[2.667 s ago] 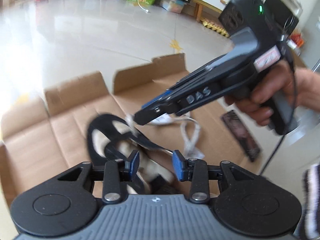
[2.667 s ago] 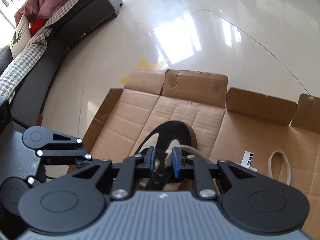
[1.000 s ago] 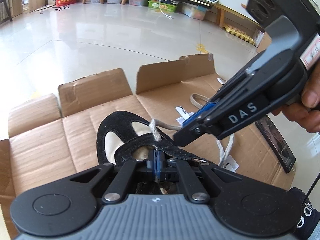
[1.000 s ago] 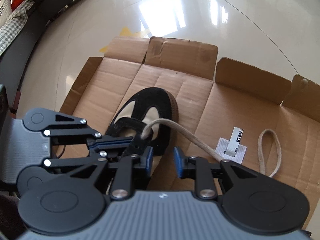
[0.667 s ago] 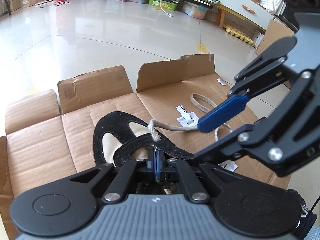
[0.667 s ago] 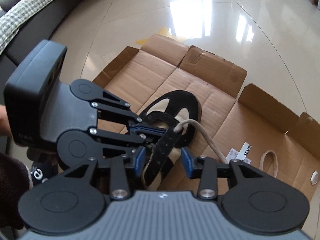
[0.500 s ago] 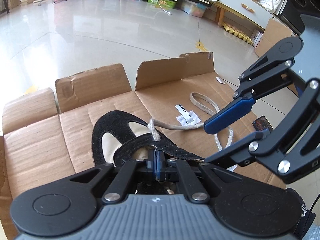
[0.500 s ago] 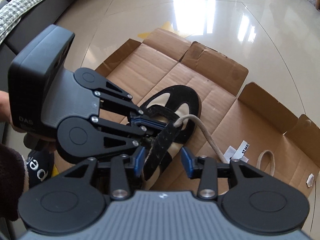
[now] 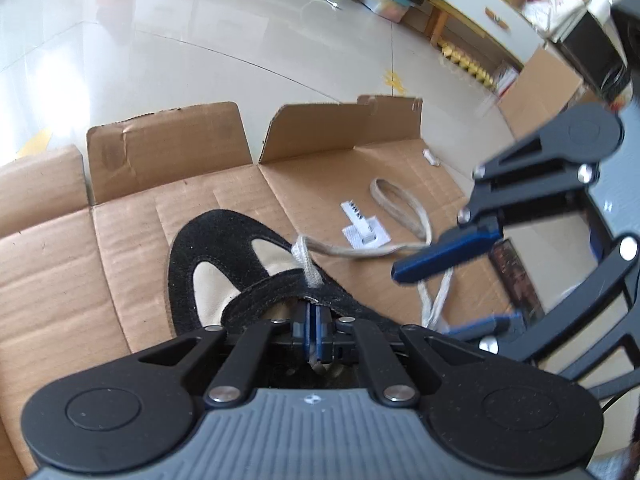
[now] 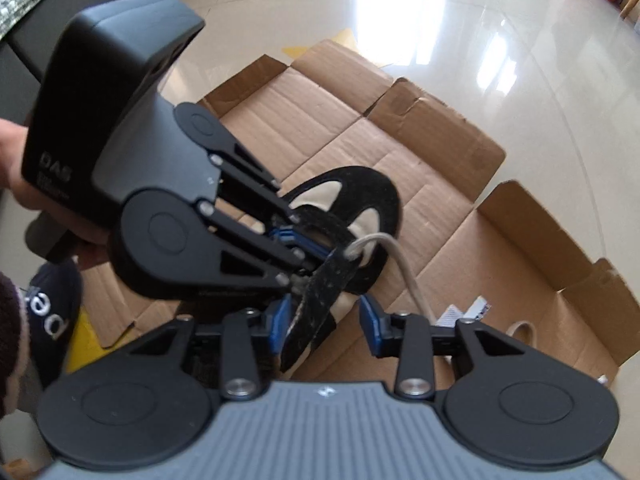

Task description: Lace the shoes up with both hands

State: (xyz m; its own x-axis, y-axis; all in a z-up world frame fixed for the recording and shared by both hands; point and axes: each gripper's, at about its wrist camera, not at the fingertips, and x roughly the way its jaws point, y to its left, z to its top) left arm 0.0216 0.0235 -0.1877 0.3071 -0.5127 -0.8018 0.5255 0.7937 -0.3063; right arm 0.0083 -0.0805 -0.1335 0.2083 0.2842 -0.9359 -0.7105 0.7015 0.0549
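A black suede shoe [image 9: 188,264] with beige panels lies on flattened cardboard [image 9: 132,224]. A beige lace [image 9: 352,251] comes up through an eyelet in the shoe's black flap [image 10: 320,300] and trails off to the right. My left gripper [image 9: 312,332] is shut on the near edge of that flap; in the right wrist view, the left gripper [image 10: 296,244] reaches in from the left. My right gripper [image 10: 326,322] straddles the flap. Its jaws are closing, the left pad is close to the suede, and the right pad stands clear. From the left wrist view, the right gripper [image 9: 460,292] hangs at the right.
White label tags [image 9: 366,232] and the lace's loose loop [image 9: 400,204] lie on the cardboard right of the shoe. A dark flat object [image 9: 516,272] rests on the floor past the cardboard. A person's hand [image 10: 12,168] holds the left gripper. Shiny tile floor [image 9: 200,40] surrounds everything.
The right gripper has rolled and swung in over the shoe, so the eyelet flap now stands between its jaws. The left gripper stays clamped on the flap.
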